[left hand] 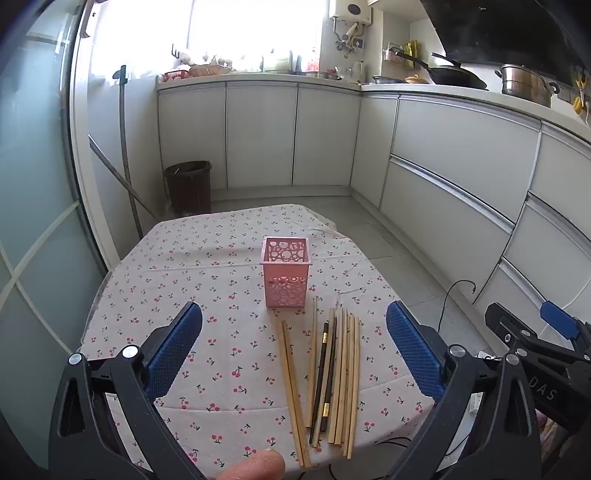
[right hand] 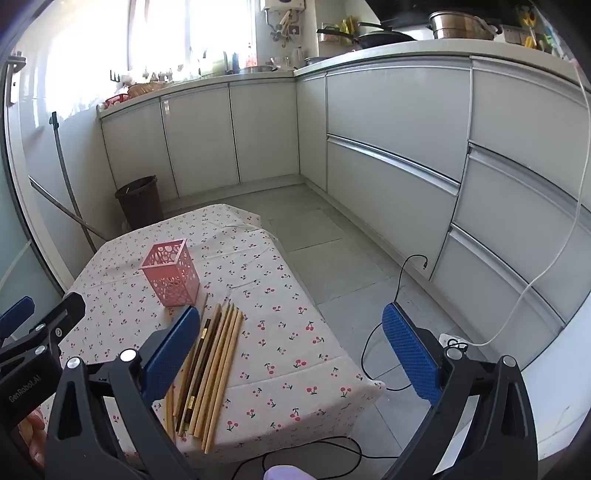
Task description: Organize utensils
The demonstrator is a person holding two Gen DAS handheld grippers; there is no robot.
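Both of your tools stand idle: left gripper (left hand: pixel 293 354) and right gripper (right hand: pixel 291 354) hang with jaws wide apart, nothing between them. Chopsticks (left hand: pixel 334 373) lie loose on the tablecloth (left hand: pixel 221 280), just beside the empty pink holder (left hand: pixel 286 275). Collection appears unstarted; next, lower one gripper across a stick and close.

A home kitchen is shown. An L-shaped run of pale cabinets (left hand: pixel 332 136) is topped by a counter (right hand: pixel 388 50), on which a wok (left hand: pixel 458 74), a steel pot (left hand: pixel 524 83) and dishes near the bright window (left hand: pixel 207 29) are kept. A water heater (left hand: pixel 351 11) is mounted on the wall, a bin (left hand: pixel 188 186) is stood in the floor's corner, and a table (right hand: pixel 280 280) is covered by a cherry-print cloth.
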